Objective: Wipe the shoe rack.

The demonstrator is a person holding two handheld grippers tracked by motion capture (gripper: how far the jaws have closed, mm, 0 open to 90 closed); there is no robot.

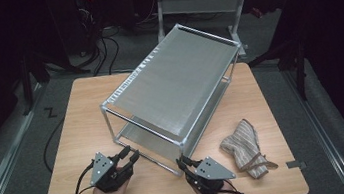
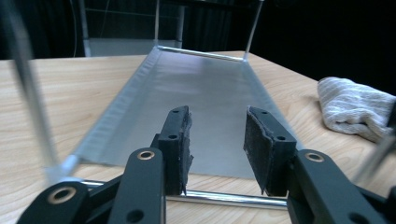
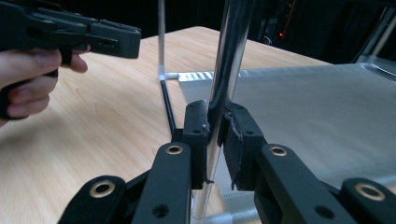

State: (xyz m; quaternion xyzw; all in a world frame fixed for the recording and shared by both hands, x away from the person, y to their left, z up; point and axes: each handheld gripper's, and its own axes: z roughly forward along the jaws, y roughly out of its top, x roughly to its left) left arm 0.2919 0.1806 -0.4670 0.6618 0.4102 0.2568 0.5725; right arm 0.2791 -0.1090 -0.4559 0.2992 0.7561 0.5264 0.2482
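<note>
A two-tier metal rack (image 1: 173, 81) stands slantwise on the wooden table (image 1: 82, 119). My right gripper (image 1: 181, 162) is at the rack's near corner, and in the right gripper view its pads (image 3: 198, 126) press on the shiny upright post (image 3: 229, 60), so my right gripper (image 3: 215, 123) is shut on it. My left gripper (image 1: 132, 155) sits just in front of the rack's near short end, jaws apart. In the left gripper view my left gripper (image 2: 217, 135) is open with nothing between its pads. It looks along the lower shelf (image 2: 201, 88), with the front rail (image 2: 224, 199) just behind the jaws.
A crumpled striped cloth (image 1: 245, 148) lies on the table right of the rack, also in the left gripper view (image 2: 355, 107). The person's hand (image 3: 28, 79) holding the left gripper shows at upper left in the right gripper view. Cables and a desk frame (image 1: 198, 3) lie beyond the table.
</note>
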